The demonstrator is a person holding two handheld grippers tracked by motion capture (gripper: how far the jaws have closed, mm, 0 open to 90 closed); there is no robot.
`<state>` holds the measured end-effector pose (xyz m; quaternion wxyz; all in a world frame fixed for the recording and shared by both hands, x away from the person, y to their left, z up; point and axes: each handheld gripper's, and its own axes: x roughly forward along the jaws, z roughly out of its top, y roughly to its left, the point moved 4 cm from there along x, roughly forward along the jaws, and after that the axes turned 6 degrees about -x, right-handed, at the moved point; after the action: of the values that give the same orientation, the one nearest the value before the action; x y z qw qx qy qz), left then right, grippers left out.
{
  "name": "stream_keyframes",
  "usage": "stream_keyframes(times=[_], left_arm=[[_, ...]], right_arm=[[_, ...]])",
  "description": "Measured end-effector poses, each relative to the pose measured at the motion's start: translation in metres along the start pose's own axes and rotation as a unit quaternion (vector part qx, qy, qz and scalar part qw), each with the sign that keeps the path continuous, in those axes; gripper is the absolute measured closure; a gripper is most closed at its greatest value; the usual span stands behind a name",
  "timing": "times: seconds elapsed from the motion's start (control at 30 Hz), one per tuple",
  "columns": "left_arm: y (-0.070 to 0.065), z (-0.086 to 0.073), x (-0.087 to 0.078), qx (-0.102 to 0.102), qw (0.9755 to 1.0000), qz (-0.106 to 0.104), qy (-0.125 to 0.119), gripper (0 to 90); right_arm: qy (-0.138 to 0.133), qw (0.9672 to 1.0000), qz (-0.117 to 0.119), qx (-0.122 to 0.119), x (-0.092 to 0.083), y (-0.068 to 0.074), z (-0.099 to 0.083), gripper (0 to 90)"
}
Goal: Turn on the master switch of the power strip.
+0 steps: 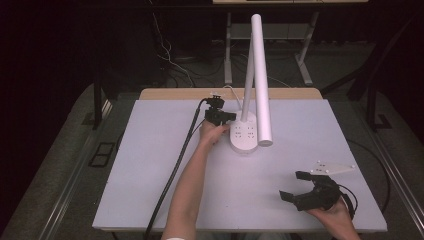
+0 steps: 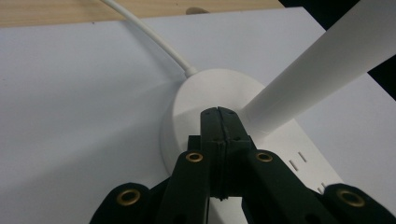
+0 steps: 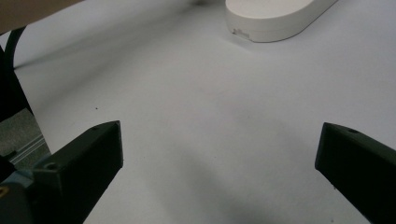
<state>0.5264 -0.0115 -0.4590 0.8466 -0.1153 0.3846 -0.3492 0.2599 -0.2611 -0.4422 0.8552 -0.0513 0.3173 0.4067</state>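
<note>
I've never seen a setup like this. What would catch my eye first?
A tall white lamp stands at the far middle of the white table, its oval base carrying sockets. The left tool, jaws shut, presses at that base. The right tool rests open at the near right.

1. In the high view we see the white table top (image 1: pixel 165 150) evenly and softly lit from above, while the room around it falls into near black.
2. Shadows are faint there; the picture is soft and slightly grainy.
3. In the left gripper view we see the lamp base (image 2: pixel 210 93) bright, with a soft shadow on its left flank, and the black jaws close up, slightly blurred.
4. In the right gripper view we see a broad, diffuse shadow on the table between the dark, soft-edged jaws.
</note>
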Motion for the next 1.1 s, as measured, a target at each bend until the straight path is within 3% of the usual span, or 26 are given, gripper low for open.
stream_keyframes(times=[0.2,0.43,0.77,0.93,1.1], left_arm=[[0.0,0.001,-0.009,0.016,0.9998,-0.006,-0.01,89.9],[-0.002,0.008,-0.031,0.045,0.9988,-0.007,-0.018,89.8],[-0.005,0.012,-0.063,0.064,0.9975,-0.007,-0.029,86.9],[-0.009,0.016,-0.084,0.079,0.9959,-0.029,-0.034,76.3],[-0.015,0.016,-0.101,0.1,0.9937,-0.045,-0.019,42.8]], right_arm=[[-0.001,1.0,-0.004,0.003,-0.002,-0.002,-0.001,0.3],[-0.004,1.0,-0.007,0.002,-0.003,-0.004,0.0,0.3],[-0.01,0.9998,-0.014,0.011,-0.007,-0.009,0.0,0.3],[-0.009,0.9998,-0.013,0.009,-0.006,-0.008,0.0,0.4],[-0.009,0.9998,-0.013,0.007,-0.006,-0.009,0.0,0.3]])
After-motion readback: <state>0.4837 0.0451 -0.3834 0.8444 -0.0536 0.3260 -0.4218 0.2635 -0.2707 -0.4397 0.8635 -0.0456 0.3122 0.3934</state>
